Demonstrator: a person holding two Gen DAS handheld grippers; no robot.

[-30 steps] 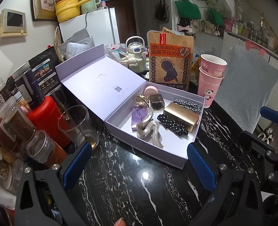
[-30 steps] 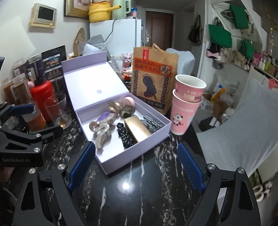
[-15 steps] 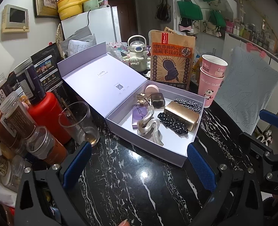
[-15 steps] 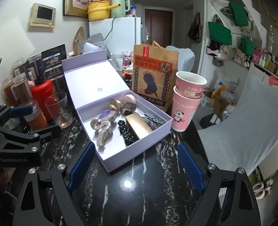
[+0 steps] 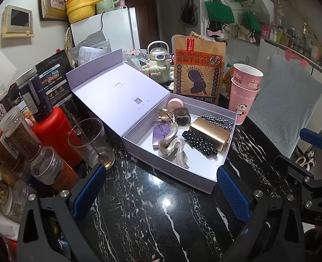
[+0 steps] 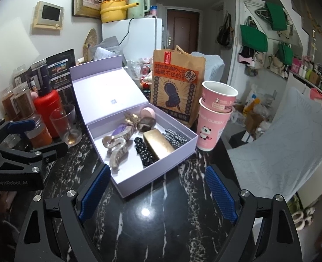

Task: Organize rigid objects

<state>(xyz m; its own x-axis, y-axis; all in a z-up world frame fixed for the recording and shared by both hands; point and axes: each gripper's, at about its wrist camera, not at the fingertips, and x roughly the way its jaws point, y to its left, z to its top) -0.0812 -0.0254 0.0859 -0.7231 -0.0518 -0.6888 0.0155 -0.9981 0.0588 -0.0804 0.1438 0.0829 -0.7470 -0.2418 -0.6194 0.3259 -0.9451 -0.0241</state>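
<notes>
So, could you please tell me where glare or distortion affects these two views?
Left wrist view: a lamp glare spot on the black table, edges bowed by fisheye. Right wrist view: a similar spot before the box; corners go dark; contents stay sharp.

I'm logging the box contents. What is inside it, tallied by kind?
Hair claws: 2 (cream, gold)
Scrunchies: 2 (dotted, checked)
Gold case: 1
Purple card: 1
Pink sponge: 1
Brown bottle: 1
Total: 8
</notes>
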